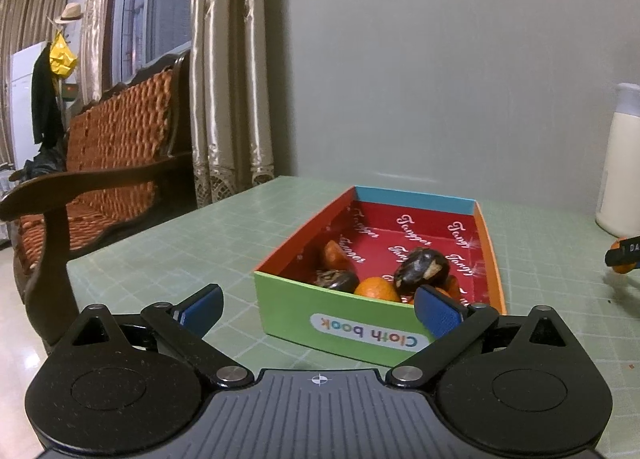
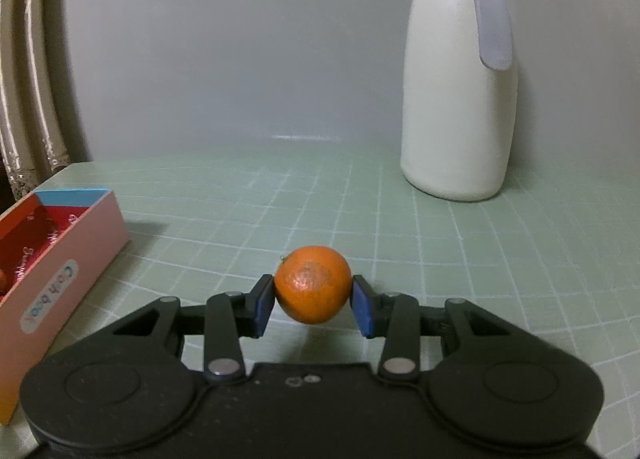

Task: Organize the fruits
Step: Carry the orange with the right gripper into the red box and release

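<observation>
- The right gripper [image 2: 313, 301] squeezes a tangerine [image 2: 312, 283] between its blue pads.
- The left gripper [image 1: 319, 309] is spread wide, holding nothing, by the fruit box [image 1: 340, 319].

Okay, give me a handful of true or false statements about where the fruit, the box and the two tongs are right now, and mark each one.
1. The right tongs grip an orange between both pads. True.
2. The left tongs are closed on a dark fruit. False: they are open and hold nothing, in front of the box.
3. The box already holds fruit, both orange and dark pieces. True: a dark fruit lies beside an orange one.
4. The white jug stands inside the box. False: it stands on the green mat, apart from the box.
5. The box has a lid on it. False: its top is open.
</observation>
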Tool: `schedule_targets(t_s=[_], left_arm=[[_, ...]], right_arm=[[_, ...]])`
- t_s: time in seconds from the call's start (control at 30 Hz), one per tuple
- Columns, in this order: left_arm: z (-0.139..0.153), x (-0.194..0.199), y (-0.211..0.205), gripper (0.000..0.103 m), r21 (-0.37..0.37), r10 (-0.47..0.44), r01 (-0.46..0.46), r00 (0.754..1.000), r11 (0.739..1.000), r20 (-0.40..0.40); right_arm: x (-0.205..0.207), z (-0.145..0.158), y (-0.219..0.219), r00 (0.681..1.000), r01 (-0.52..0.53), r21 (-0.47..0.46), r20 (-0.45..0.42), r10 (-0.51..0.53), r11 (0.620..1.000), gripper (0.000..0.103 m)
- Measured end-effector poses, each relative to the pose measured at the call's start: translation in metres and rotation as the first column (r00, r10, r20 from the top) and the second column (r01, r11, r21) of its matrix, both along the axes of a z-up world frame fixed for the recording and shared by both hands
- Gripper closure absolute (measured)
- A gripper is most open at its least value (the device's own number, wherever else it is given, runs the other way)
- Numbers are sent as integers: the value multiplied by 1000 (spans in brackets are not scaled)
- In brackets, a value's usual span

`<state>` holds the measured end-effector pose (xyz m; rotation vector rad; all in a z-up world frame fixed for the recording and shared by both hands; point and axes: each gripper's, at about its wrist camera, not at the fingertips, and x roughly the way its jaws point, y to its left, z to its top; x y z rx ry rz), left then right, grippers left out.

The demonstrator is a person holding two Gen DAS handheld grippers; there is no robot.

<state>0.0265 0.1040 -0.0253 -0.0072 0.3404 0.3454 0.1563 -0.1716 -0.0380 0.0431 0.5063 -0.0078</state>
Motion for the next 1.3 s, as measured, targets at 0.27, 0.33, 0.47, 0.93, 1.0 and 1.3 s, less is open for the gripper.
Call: schedule_targets(t_s=[0.27, 0.33, 0.47, 0.93, 1.0, 1.3], left_arm=[[1, -6, 9, 2, 0, 23, -23, 1000, 1000, 5], [1, -7, 10, 2, 3, 24, -24, 1000, 1000, 6], [0, -7, 11, 2, 6, 26, -26, 1000, 1000, 8], [-1, -5, 3, 2, 22, 14, -14, 1000, 1000, -4], [-1, -5, 3, 2, 24, 13, -13, 1000, 1000, -4], [-2, -4, 2, 2, 25, 9, -9, 1000, 1000, -11]], right_arm=[[-16, 9, 16, 999, -45, -30, 29, 46, 999, 63], [-18, 9, 18, 998, -49, -31, 29, 50, 998, 63], [-20, 10, 16, 998, -47, -27, 29, 47, 999, 64], [-23, 9, 12, 999, -36, -7, 39, 37, 999, 64], [-23, 9, 11, 999, -35, -8, 37, 35, 999, 64], [-21, 9, 11, 999, -33, -2, 36, 33, 999, 64]])
